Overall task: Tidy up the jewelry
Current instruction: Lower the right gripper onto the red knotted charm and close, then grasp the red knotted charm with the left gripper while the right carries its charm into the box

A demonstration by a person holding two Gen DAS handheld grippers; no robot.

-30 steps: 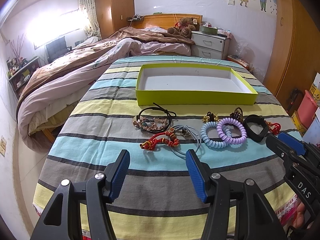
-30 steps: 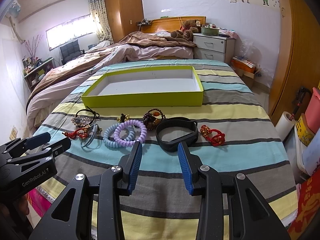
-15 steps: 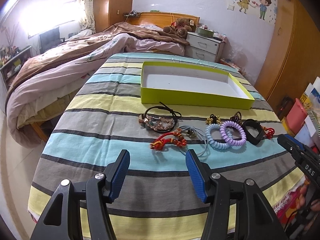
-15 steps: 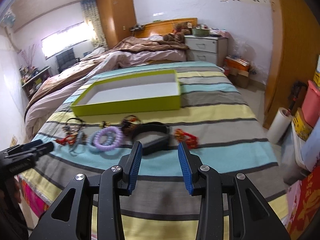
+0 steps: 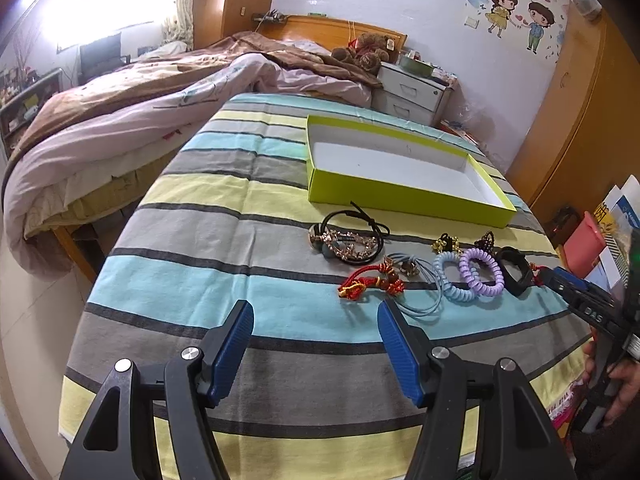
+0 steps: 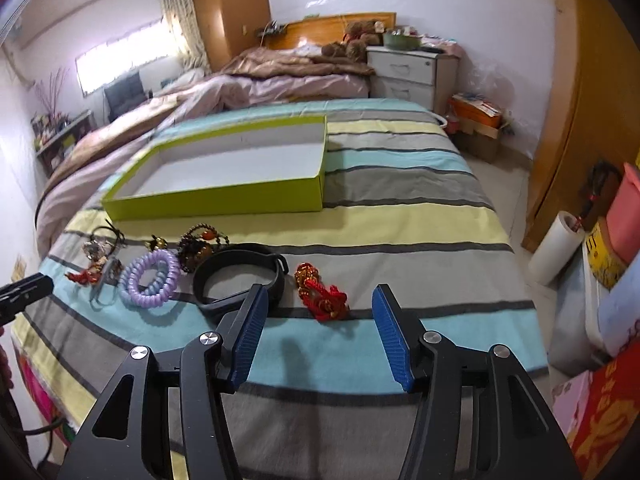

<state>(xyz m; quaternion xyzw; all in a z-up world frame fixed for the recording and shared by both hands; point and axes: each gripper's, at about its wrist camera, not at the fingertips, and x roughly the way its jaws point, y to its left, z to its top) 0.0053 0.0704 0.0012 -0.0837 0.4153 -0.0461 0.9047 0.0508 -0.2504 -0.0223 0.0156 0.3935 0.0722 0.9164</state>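
while nothing has yet gone into it, the largest item is the striped worktop [image 5: 224, 216], a cloth-covered surface beside a bed, carrying a shallow yellow-green box [image 6: 224, 202] with a bare white floor, lying beyond the jewelry. next, the left claw [image 5: 315, 342], spread wide and holding nothing, hovers short of the row's left end; the right claw [image 6: 316, 332], likewise spread and empty, hangs just before the red knotted charm [image 6: 322, 298]. against the view of a second ago the right claw's blue pads stand much wider apart and it has swung rightward, from facing the black band to framing the red charm; the left claw has drifted left with the row now lying off to its right, its spread unchanged. lesser items, in a loose row near the front edge: black band [image 6: 240, 276], probably a stiff hoop; purple coil tie [image 6: 154, 280] overlapping a pale blue coil tie [image 5: 452, 276], both springy and light; black cord bracelet with metal beads [image 5: 350, 242]; red cord bracelet [image 5: 370, 284], thin blue elastic loops [image 5: 424, 280]. the red knotted charm looks soft, light and lumpy, unlikely to slip; a pinch across its bulky knotted middle seems safest, as loose cord ends would slide out.
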